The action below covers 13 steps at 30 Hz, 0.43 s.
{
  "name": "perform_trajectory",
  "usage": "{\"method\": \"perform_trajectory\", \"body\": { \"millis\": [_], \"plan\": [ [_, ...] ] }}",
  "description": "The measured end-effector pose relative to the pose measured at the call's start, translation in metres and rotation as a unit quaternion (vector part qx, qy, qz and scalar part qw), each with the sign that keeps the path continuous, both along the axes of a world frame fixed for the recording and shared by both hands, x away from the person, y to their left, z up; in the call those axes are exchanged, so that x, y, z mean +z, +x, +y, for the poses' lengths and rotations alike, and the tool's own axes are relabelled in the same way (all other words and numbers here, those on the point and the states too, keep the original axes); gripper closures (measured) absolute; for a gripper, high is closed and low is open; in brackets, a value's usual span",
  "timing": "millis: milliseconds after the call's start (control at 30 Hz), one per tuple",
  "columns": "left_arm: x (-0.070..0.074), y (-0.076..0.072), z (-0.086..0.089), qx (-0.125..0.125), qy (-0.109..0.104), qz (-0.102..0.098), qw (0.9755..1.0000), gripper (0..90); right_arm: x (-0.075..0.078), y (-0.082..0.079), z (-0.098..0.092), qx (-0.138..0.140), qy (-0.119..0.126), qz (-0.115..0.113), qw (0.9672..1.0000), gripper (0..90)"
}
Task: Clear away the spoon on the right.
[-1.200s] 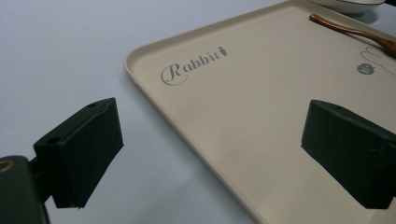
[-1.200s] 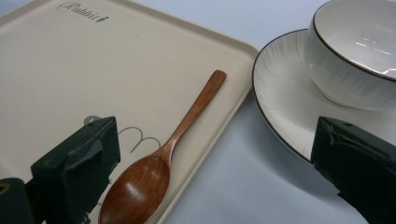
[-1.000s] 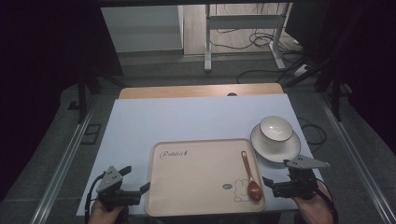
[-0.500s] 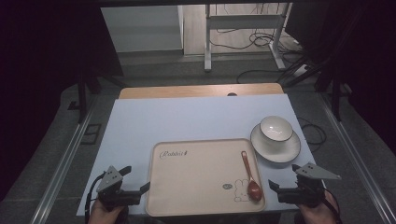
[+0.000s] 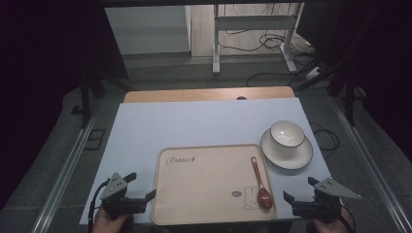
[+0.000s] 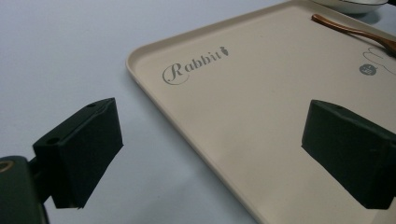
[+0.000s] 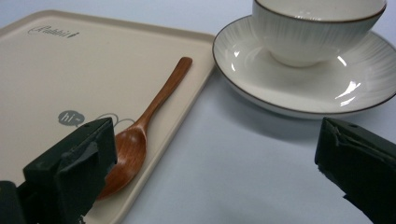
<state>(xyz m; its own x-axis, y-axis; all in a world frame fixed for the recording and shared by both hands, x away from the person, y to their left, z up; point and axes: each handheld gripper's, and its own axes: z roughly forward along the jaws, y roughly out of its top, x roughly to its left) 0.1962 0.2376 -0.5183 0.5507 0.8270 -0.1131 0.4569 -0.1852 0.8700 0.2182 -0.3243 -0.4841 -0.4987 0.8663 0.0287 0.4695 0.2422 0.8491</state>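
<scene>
Lying on the tray (image 5: 209, 184), the spoon (image 5: 259, 183) sits near the right hand-held gripper (image 5: 291, 204).

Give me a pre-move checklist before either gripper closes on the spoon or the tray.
1. Left gripper open, nothing between its jaws: ok.
2. Right gripper open, nothing between its jaws: ok.
3. Spoon lies flat on the tray, near its right edge, bowl end toward the person: ok.
4. Cup stands upright on the saucer, off the tray to its right: ok.
5. Right gripper lined up on the spoon: not ok; the spoon's bowl sits by one jaw, not between the two.
6. Cup holds liquid: cannot tell.
</scene>
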Motion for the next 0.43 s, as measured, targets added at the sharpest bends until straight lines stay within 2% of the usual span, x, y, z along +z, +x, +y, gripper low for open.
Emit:
{"method": "perform_trajectory", "body": {
  "millis": [233,433],
  "plan": [
    [0.0001,-0.0004,0.0001,-0.001,0.001,-0.001,1.0000,4.9,-0.0038,0.0009,-0.0026,-0.003,0.004,0.010,0.9999,0.0],
    [0.0002,-0.0001,-0.0007,-0.001,0.003,-0.002,1.0000,4.9,-0.0048,0.0019,0.0002,-0.003,-0.009,0.011,0.9999,0.0]
  ]
}}
